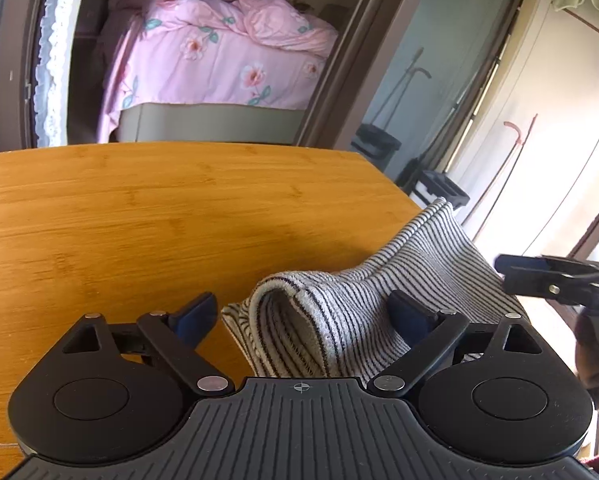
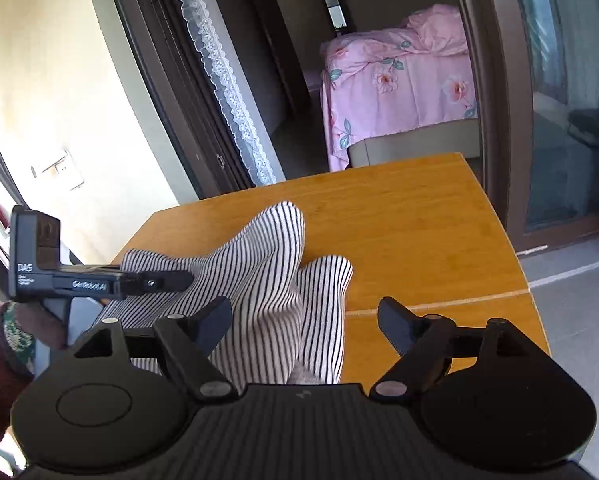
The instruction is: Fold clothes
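Both jaws stand released: the left hand-held gripper [image 1: 303,316] straddles the striped garment [image 1: 379,280], bunched on the tabletop [image 1: 139,220]; the right hand-held gripper [image 2: 303,320] hovers beside. Closing now would likely pinch several layers, skewing the fold.

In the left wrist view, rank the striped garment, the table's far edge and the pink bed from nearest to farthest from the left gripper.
From the open left gripper:
1. Striped garment, between its fingers and off to the right.
2. Table's far edge, straight ahead across the bare wood.
3. Pink bed, beyond the doorway, in the next room.
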`<action>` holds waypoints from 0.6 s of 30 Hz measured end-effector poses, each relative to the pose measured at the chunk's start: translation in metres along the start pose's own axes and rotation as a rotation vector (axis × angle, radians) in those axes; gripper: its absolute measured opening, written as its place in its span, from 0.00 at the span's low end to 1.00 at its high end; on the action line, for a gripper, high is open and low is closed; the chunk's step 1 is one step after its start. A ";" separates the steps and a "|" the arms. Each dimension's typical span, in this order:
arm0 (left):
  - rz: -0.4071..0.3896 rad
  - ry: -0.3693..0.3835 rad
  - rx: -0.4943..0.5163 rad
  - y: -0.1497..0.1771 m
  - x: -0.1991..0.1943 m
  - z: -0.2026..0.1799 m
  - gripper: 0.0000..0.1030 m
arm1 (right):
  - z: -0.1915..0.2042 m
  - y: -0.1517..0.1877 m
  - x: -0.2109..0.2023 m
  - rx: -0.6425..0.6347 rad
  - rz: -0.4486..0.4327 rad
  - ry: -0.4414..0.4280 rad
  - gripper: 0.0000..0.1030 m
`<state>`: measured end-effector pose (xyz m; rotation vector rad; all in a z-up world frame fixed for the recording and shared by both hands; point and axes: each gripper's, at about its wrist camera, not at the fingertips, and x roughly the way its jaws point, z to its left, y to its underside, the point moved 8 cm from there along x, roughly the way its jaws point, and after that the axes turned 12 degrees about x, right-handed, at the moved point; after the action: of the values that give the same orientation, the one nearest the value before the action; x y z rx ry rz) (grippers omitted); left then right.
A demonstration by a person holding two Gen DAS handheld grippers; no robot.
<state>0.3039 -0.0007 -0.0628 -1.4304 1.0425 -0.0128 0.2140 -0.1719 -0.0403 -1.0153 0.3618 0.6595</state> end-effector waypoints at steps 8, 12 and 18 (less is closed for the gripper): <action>-0.017 0.039 -0.116 0.009 0.000 0.001 0.96 | -0.005 0.058 0.010 0.328 0.252 -0.193 0.62; -0.005 0.026 -0.116 0.017 -0.016 -0.007 0.93 | -0.006 0.044 0.028 0.347 0.249 -0.207 0.55; 0.004 0.018 -0.068 0.025 -0.044 -0.028 0.88 | -0.011 -0.001 0.046 0.176 0.090 -0.073 0.55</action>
<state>0.2475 0.0085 -0.0520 -1.4926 1.0695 0.0126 0.2497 -0.1660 -0.0714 -0.8087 0.3964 0.7310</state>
